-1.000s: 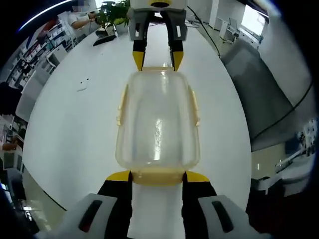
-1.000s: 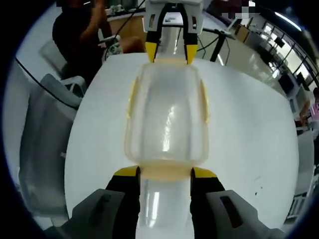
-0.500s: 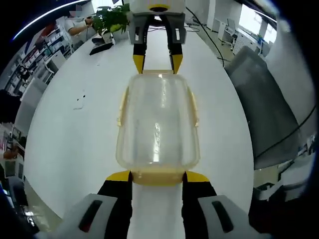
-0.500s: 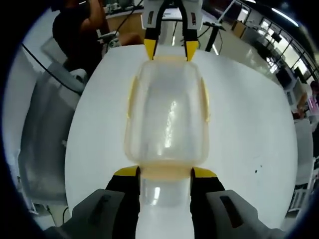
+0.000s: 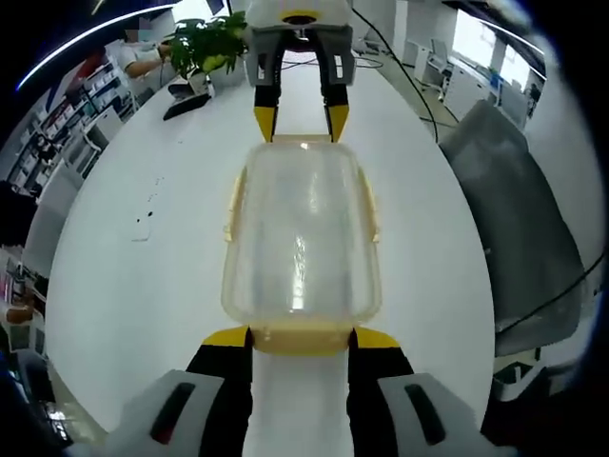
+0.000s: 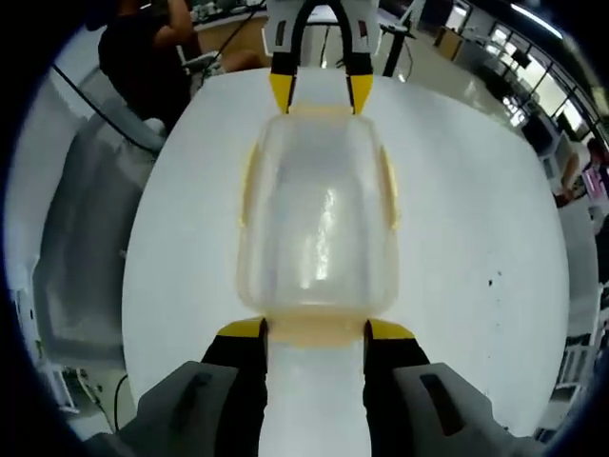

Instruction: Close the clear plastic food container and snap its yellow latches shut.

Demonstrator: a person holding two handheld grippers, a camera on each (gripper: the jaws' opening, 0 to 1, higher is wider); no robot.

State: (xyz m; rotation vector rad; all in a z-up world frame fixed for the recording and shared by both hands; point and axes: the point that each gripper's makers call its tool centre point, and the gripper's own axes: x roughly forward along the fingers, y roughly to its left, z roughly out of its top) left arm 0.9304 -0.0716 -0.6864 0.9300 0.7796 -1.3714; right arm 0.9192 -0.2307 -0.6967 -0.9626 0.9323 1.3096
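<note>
The clear plastic food container (image 5: 302, 233) with its lid on is held lengthwise between the two grippers, above a white table. My left gripper (image 5: 302, 338) is shut on the near end latch (image 5: 303, 336), its yellow-tipped jaws at either side. The right gripper (image 5: 297, 122) grips the far end. In the right gripper view the same container (image 6: 317, 219) runs away from my right gripper (image 6: 316, 330), which is shut on its yellow end latch (image 6: 316, 328), and the left gripper (image 6: 320, 95) holds the far end. Yellow side latches (image 5: 231, 205) (image 6: 388, 190) lie along the long sides.
The white table (image 5: 143, 276) lies beneath, with small dark specks (image 5: 143, 211). A potted plant (image 5: 205, 43) stands at its far end. A grey chair (image 5: 519, 190) is beside the table. A person in dark clothes (image 6: 143, 48) sits by another grey chair (image 6: 86, 219).
The room and table have shifted in both views, so both hands have moved together with the container. The container sits the same between the jaws.
</note>
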